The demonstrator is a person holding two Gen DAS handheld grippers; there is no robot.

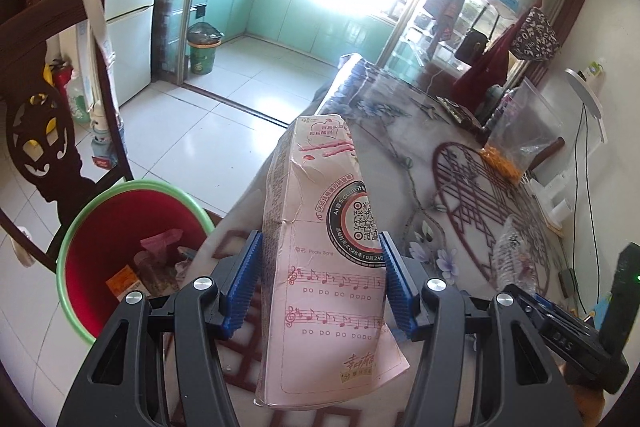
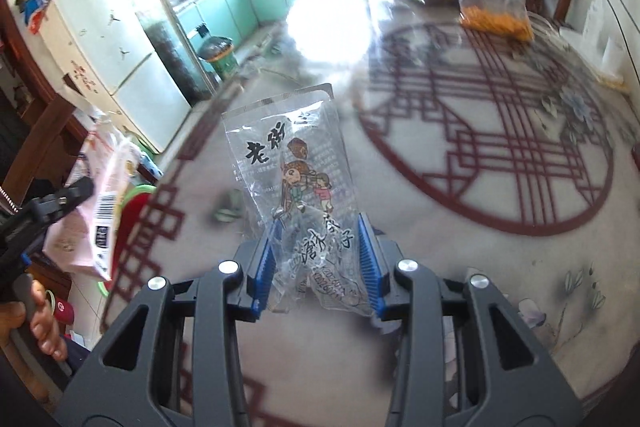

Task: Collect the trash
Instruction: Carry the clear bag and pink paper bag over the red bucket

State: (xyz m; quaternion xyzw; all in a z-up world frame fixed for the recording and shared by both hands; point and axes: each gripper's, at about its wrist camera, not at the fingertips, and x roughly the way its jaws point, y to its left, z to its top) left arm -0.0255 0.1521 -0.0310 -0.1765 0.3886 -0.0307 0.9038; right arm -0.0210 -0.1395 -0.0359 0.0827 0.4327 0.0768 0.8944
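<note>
Left gripper point(image 1: 320, 283) clamps a pink snack box point(image 1: 324, 247), creased, upright between the blue pads over the desk point(image 1: 400, 155) edge. Red bin with green rim point(image 1: 80, 223) at 9 o'clock on the floor, holding pink wrappers and an orange packet. Right gripper point(image 2: 318, 263) pinches a clear printed wrapper point(image 2: 292, 179) above the desk. Zip bag point(image 1: 516, 143) at 2 o'clock holds orange bits.

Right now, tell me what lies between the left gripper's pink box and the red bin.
Nothing solid. In the left wrist view the pink box, clamped in the left gripper, is separated from the red bin only by the table edge.
</note>
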